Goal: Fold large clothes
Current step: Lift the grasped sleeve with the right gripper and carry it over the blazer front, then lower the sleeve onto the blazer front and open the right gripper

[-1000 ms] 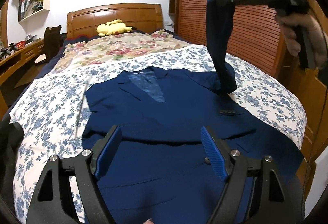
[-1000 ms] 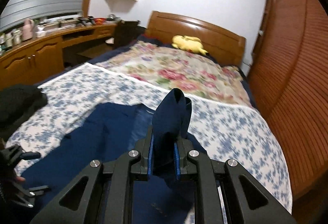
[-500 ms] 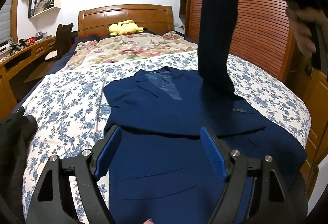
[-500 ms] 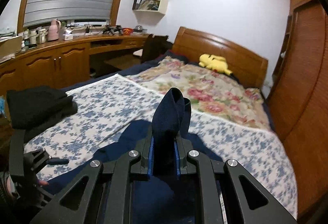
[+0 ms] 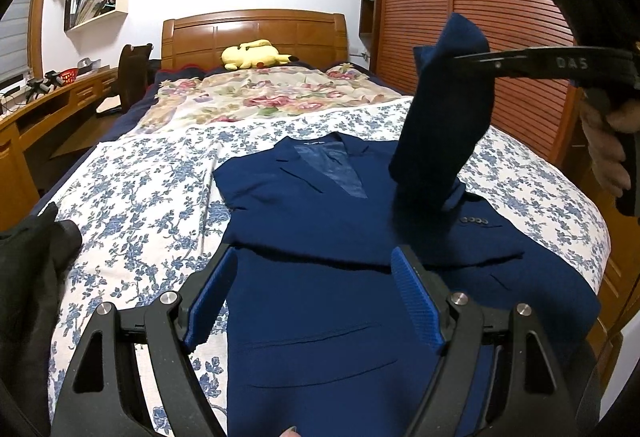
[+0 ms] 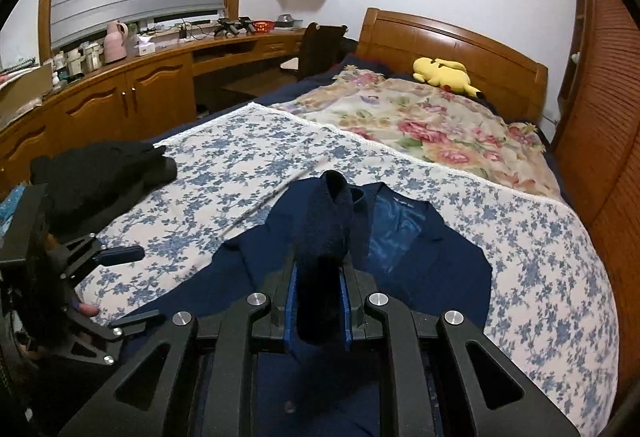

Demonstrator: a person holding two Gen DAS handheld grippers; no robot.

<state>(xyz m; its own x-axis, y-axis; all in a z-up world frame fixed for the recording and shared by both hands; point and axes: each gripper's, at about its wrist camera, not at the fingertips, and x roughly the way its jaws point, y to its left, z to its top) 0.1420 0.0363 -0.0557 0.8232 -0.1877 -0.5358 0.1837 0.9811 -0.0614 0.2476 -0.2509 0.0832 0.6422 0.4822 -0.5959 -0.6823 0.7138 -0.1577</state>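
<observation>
A navy suit jacket (image 5: 320,237) lies front up on the floral bedspread (image 5: 140,197), its collar toward the headboard. My right gripper (image 6: 320,269) holds the jacket's right sleeve (image 6: 324,221) up off the bed. The sleeve still sits between its pads, and the jaws are opening. In the left wrist view the sleeve (image 5: 440,125) hangs from the right gripper (image 5: 460,57) down to the jacket's shoulder, and a hand grips the handle. My left gripper (image 5: 314,253) stands open and holds nothing, low over the jacket's lower front. It also shows in the right wrist view as the left gripper (image 6: 128,285).
A black garment (image 6: 104,173) lies bunched at the bed's left edge. A flowered quilt (image 5: 260,97) and a yellow plush toy (image 5: 252,55) lie near the wooden headboard (image 5: 256,29). A slatted wardrobe (image 5: 500,17) runs along the right, a desk (image 6: 140,85) along the left.
My right gripper has come down with the sleeve, which now hangs lower over the jacket's shoulder. My left gripper shifted slightly early on and stays open.
</observation>
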